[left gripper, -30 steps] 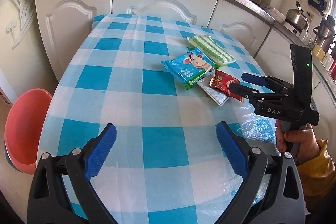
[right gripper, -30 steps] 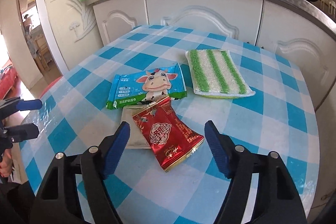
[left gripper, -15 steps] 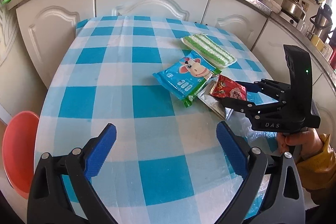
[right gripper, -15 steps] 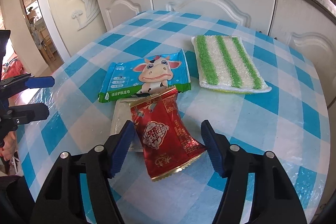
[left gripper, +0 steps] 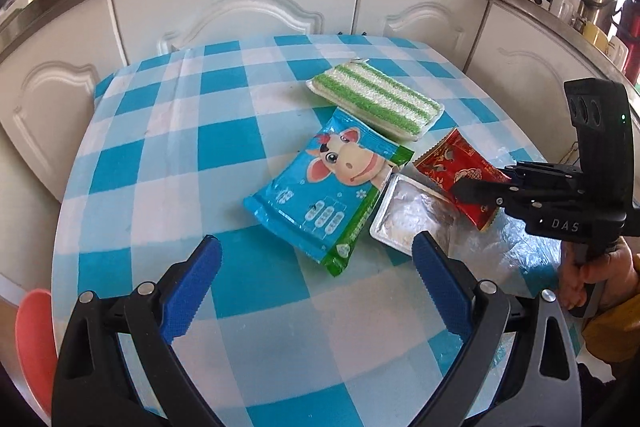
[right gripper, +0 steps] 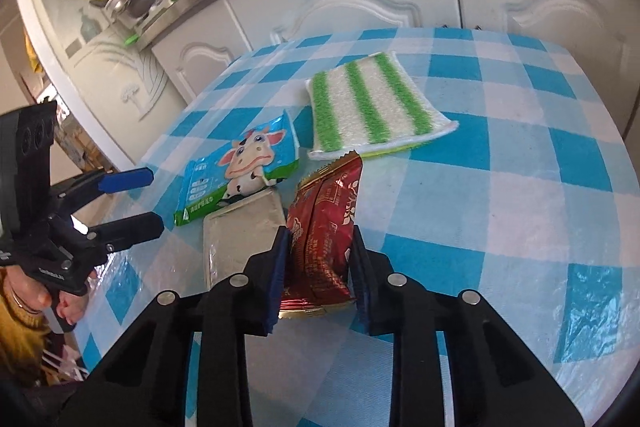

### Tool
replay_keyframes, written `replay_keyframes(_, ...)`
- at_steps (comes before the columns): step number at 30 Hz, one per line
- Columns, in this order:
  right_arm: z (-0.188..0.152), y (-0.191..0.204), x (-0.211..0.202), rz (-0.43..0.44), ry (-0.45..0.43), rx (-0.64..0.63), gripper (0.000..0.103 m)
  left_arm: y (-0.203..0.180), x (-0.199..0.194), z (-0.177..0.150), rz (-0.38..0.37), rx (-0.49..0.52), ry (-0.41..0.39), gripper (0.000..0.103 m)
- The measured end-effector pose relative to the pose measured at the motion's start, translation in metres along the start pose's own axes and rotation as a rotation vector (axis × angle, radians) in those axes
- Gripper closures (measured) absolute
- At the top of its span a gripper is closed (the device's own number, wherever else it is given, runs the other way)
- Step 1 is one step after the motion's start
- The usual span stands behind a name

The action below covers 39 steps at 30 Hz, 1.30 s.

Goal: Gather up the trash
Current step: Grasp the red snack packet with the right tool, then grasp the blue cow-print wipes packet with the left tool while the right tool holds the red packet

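Note:
A red snack wrapper (right gripper: pixel 324 223) (left gripper: pixel 456 167) lies on the blue checked table, partly over a silver foil packet (right gripper: pixel 240 227) (left gripper: pixel 412 215). My right gripper (right gripper: pixel 318 259) is shut on the red wrapper's near end; it also shows in the left wrist view (left gripper: pixel 476 187). A blue cow-print wipes pack (left gripper: pixel 328 187) (right gripper: pixel 240 167) lies beside the foil packet. My left gripper (left gripper: pixel 316 287) is open and empty, hovering in front of the wipes pack; it also shows in the right wrist view (right gripper: pixel 140 199).
A green-striped white cloth (left gripper: pixel 372 103) (right gripper: pixel 372 107) lies behind the wrappers. White cabinets (left gripper: pixel 240 7) and a cluttered counter stand behind the table. A red stool or basin (left gripper: pixel 32 339) sits low on the left. The table's edge (left gripper: pixel 68 195) curves near.
My right gripper has moved forward and closed on the red wrapper. My left gripper has moved closer to the wipes pack, still open.

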State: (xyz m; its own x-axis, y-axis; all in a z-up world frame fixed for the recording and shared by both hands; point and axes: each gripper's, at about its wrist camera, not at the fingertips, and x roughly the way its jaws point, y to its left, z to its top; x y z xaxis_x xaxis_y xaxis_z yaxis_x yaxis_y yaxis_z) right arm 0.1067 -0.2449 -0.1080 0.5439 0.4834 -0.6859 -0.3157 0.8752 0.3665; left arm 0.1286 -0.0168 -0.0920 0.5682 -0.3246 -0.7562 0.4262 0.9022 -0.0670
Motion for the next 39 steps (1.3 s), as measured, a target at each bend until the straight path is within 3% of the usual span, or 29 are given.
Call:
replay_keyframes(4,0.000,-0.022,-0.009,0.027,-0.042,0.115,0.078,-0.002,0.017,0.014,-0.008,0.057,0.026,0.007)
replay_keyframes(13,0.001,-0.022,-0.013,0.044,-0.059,0.115,0.079,-0.004,0.045,0.034,-0.099,0.126,0.071,0.007)
replay_keyframes(18,0.001,-0.024,-0.013,0.047,-0.062,0.122,0.079,-0.009,0.064,0.038,-0.080,0.183,0.116,0.007)
replay_keyframes(24,0.001,-0.024,-0.012,0.046,-0.057,0.128,0.079,-0.008,0.070,0.043,-0.094,0.171,0.093,0.008)
replay_keyframes(26,0.001,-0.024,-0.012,0.046,-0.055,0.131,0.079,-0.009,0.069,0.042,-0.092,0.161,0.074,0.013)
replay_keyframes(28,0.001,-0.024,-0.012,0.045,-0.053,0.131,0.077,-0.009,0.066,0.041,-0.094,0.154,0.058,0.033)
replay_keyframes(30,0.001,-0.024,-0.012,0.046,-0.052,0.132,0.076,-0.010,0.065,0.041,-0.059,0.145,0.052,0.041)
replay_keyframes(33,0.001,-0.024,-0.011,0.036,-0.046,0.133,0.069,-0.005,0.062,0.040,-0.060,0.095,0.041,0.047)
replay_keyframes(39,0.001,-0.024,-0.010,0.027,-0.034,0.137,0.068,0.003,0.052,0.032,-0.044,-0.006,0.017,0.052)
